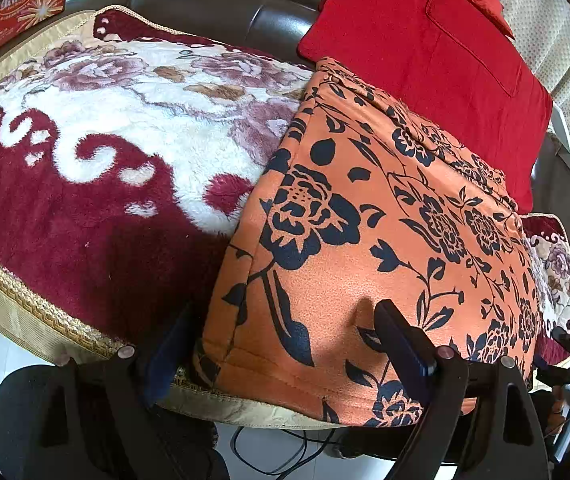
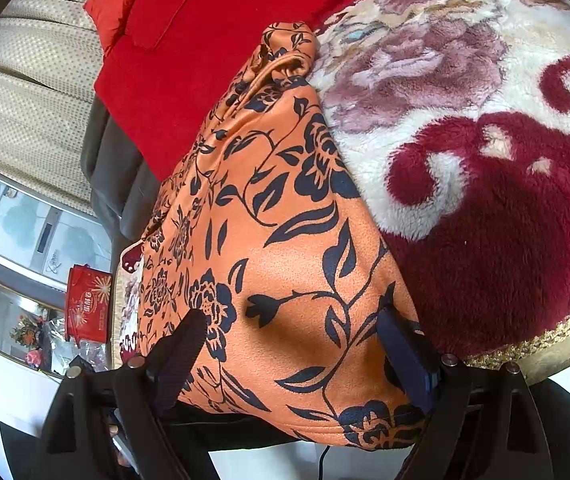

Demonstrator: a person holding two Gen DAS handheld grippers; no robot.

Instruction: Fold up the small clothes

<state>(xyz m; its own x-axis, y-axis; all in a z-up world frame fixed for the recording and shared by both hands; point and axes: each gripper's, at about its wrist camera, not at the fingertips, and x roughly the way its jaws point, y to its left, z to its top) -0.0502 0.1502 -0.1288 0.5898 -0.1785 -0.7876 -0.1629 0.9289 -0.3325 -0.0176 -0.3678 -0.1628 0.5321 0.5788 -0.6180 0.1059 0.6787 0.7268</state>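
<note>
An orange garment with a dark floral print lies flat on a plush white and maroon blanket, with its near hem at the seat's front edge. My left gripper stands open over the garment's near left corner. Its left finger is beside the cloth's edge and its right finger rests on the cloth. In the right wrist view my right gripper is open wide over the same orange garment near its hem, both fingers low on the fabric. Nothing is pinched between either pair of pads.
A red padded cloth lies behind the garment against the dark leather sofa back. A red box sits at the far left. Cables trail over the white floor below the seat. A beige curtain and a glass-topped table stand beside the sofa.
</note>
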